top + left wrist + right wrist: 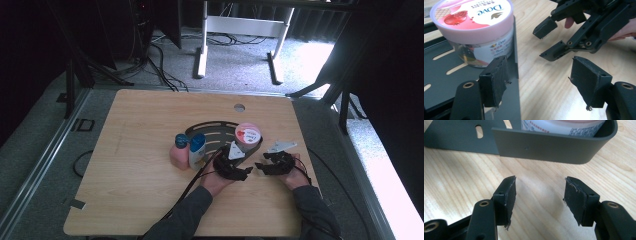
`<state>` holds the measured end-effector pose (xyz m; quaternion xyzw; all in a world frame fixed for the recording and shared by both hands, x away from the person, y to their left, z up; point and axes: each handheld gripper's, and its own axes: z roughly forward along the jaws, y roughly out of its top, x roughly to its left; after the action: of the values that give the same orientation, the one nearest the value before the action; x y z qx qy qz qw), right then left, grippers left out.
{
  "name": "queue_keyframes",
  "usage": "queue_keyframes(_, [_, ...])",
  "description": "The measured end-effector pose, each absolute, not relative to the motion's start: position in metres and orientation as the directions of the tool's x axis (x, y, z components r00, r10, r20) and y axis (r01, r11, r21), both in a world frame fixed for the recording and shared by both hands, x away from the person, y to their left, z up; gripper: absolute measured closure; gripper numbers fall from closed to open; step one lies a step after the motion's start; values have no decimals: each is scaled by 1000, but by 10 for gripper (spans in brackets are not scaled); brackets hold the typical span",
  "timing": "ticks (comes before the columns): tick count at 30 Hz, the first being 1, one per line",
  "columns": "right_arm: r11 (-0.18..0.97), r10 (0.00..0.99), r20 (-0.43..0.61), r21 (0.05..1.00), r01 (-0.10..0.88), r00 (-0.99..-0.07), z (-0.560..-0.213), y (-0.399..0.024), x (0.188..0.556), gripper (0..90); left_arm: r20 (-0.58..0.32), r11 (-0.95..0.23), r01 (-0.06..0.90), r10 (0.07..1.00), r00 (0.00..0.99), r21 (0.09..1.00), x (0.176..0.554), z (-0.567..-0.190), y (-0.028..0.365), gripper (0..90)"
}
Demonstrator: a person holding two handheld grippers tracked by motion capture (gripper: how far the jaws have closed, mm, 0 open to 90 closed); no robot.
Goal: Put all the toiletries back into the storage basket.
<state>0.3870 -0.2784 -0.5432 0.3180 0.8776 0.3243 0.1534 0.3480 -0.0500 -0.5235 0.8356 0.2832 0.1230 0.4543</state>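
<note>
A pink-lidded Dove jar stands at the right end of a dark slotted tray. My left gripper is open; one jaw hangs over the tray's edge and the other over bare wood, with nothing between them. Just right of it, my right gripper is also open over the table, facing the tray's low curved wall. The jar rises behind that wall. The right gripper shows close ahead in the left gripper view.
A white bottle with a blue cap and a pink bottle with a blue cap stand by the tray's left side. The wooden table has a round hole near its far edge. Cables trail from both grippers toward the front edge.
</note>
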Motion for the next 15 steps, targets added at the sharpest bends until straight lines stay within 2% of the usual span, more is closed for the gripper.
queue_keyframes(7, [569, 679, -61, 674, 472, -732, -546, -279, 377, 426, -57, -439, 345, 548, 835, 830, 339, -522, -41, 411])
queue_keyframes(9, [567, 681, -63, 675, 471, -730, -547, -279, 375, 426, -58, -446, 330, 522, 851, 832, 335, -522, -37, 411])
queue_keyframes(10, [559, 687, -63, 683, 470, -724, -548, -279, 369, 426, -61, -446, 327, 515, 855, 833, 333, -522, -35, 452])
queue_keyframes(15, [542, 695, -57, 696, 470, -716, -551, -281, 359, 429, -70, -444, 325, 500, 863, 835, 327, -518, -25, 474])
